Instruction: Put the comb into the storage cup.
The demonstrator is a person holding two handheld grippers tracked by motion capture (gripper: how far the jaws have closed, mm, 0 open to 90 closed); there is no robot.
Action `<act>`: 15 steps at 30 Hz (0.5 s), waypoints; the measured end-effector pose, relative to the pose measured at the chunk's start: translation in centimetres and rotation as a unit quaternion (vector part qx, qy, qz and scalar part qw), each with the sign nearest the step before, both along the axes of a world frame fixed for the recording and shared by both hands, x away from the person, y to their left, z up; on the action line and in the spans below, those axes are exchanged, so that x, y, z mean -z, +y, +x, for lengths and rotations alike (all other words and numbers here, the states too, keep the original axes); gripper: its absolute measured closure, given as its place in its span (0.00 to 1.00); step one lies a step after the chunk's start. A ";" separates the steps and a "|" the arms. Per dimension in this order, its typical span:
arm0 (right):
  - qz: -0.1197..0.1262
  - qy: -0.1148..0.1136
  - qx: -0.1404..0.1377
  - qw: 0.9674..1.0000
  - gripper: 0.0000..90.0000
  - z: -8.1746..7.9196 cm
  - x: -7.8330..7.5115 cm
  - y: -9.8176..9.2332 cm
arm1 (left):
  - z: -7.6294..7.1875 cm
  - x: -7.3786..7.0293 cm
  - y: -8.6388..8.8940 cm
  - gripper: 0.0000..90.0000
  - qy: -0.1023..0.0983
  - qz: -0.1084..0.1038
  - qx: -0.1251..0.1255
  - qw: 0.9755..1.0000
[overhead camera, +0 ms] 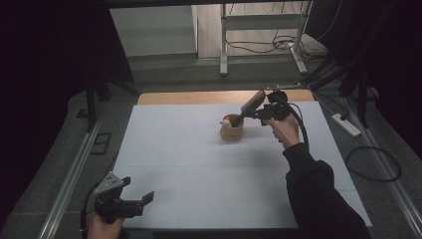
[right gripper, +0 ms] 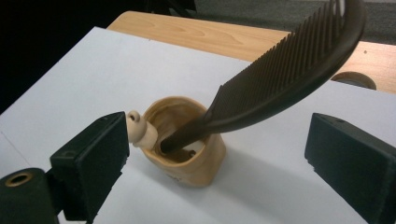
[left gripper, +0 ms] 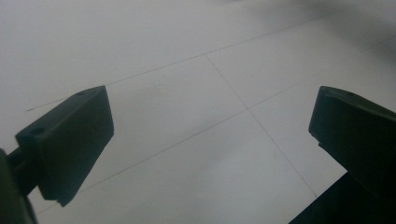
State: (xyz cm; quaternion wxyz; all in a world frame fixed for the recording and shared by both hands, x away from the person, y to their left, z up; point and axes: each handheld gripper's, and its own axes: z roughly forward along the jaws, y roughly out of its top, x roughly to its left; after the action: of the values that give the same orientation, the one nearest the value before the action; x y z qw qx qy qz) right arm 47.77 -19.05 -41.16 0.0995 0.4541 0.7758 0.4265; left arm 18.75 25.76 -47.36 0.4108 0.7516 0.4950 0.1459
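On the white table top (overhead camera: 199,164), a small wooden cup (overhead camera: 232,130) stands toward the far side with a dark comb (overhead camera: 250,105) leaning out of it up and to the right. The right gripper (overhead camera: 249,114) is just beside the cup, held by a hand in a dark sleeve. The left gripper (overhead camera: 145,198) sits at the near left corner, well apart from the cup

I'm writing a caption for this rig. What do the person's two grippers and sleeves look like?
Both are black handheld tools with two blocky, flat-faced black jaws. The left gripper carries a grey three-cornered plate on top, and a black cable trails from it. The right gripper has a black cable looping back along the forearm, which wears a dark long sleeve. A brass-coloured eyelet sits at its jaw mount.
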 end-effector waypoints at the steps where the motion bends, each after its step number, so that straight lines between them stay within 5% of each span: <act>1: -0.002 -0.001 -0.003 1.000 0.06 -0.1 0.0 0.0 | 0.0 0.0 0.0 0.00 0.000 0.000 0.000 1.000; 15: -0.012 -0.013 -0.020 1.000 0.02 -1.6 0.6 0.0 | 0.0 0.0 0.0 0.00 0.001 -0.001 0.000 1.000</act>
State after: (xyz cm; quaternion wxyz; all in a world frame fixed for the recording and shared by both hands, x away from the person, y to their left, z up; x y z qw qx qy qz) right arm 46.21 -19.08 -41.76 0.1061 0.4318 0.7884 0.4251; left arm 18.76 25.76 -47.36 0.4108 0.7512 0.4959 0.1450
